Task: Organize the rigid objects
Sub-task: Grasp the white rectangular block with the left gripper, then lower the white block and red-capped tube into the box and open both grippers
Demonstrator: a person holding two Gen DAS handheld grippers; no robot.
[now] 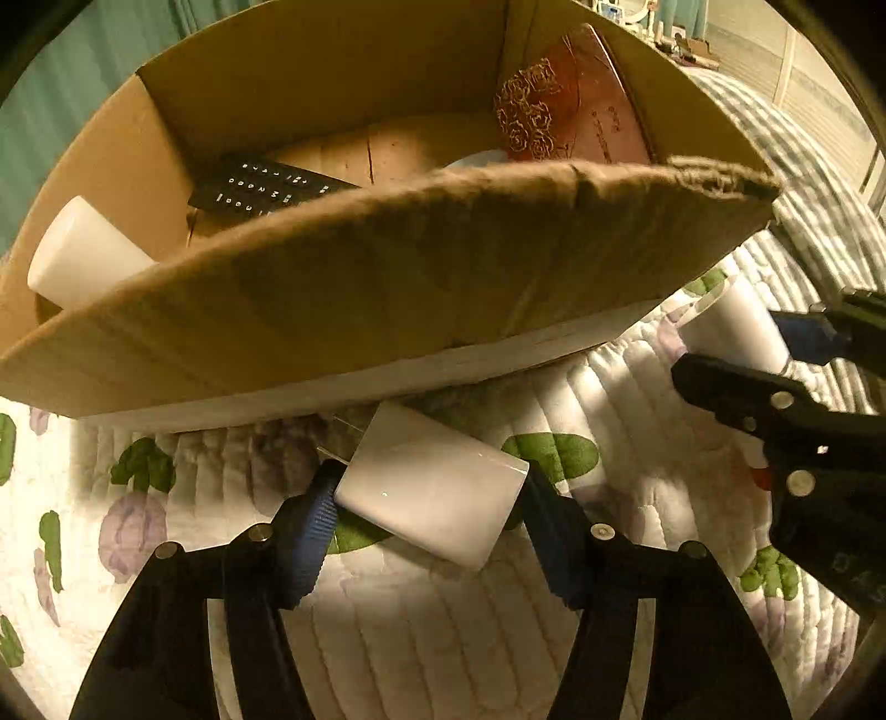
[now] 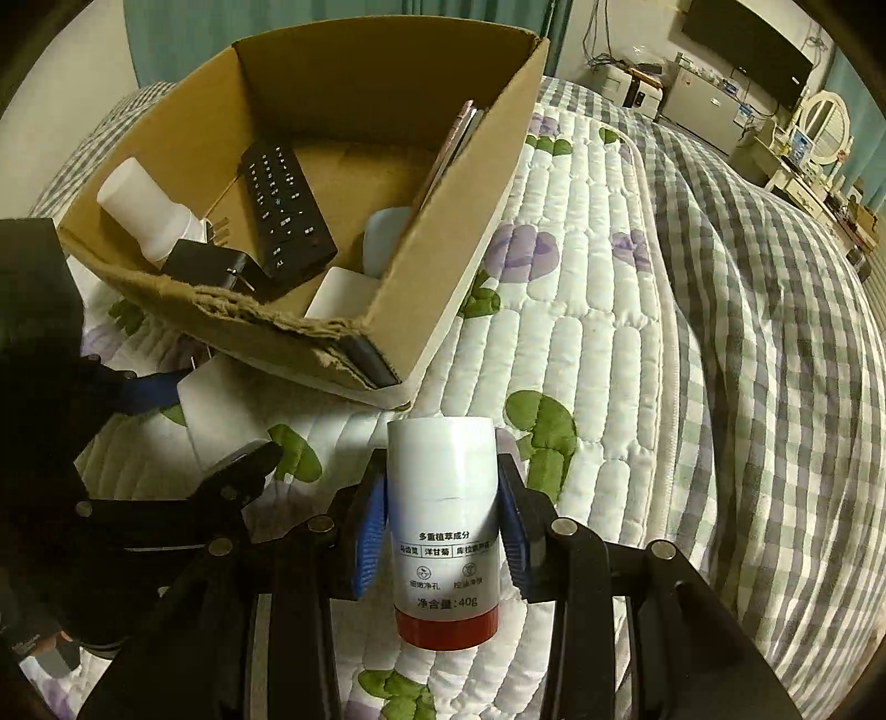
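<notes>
My left gripper (image 1: 429, 493) is shut on a white plug adapter (image 1: 429, 484), held just above the quilt in front of the cardboard box (image 1: 360, 288). The adapter also shows in the right wrist view (image 2: 219, 412). My right gripper (image 2: 440, 523) is shut on a white tube with a red cap (image 2: 443, 526), near the box's front right corner (image 2: 398, 382). The tube also shows in the left wrist view (image 1: 731, 327). Inside the box lie a black remote (image 2: 285, 213), a white bottle (image 2: 141, 207), a black charger (image 2: 207, 266) and a red booklet (image 1: 576, 105).
The box stands on a floral quilted bed cover (image 2: 581, 332). A grey checked blanket (image 2: 775, 360) lies to the right. A dresser with a mirror (image 2: 825, 127) and a TV (image 2: 742, 50) stand at the far wall.
</notes>
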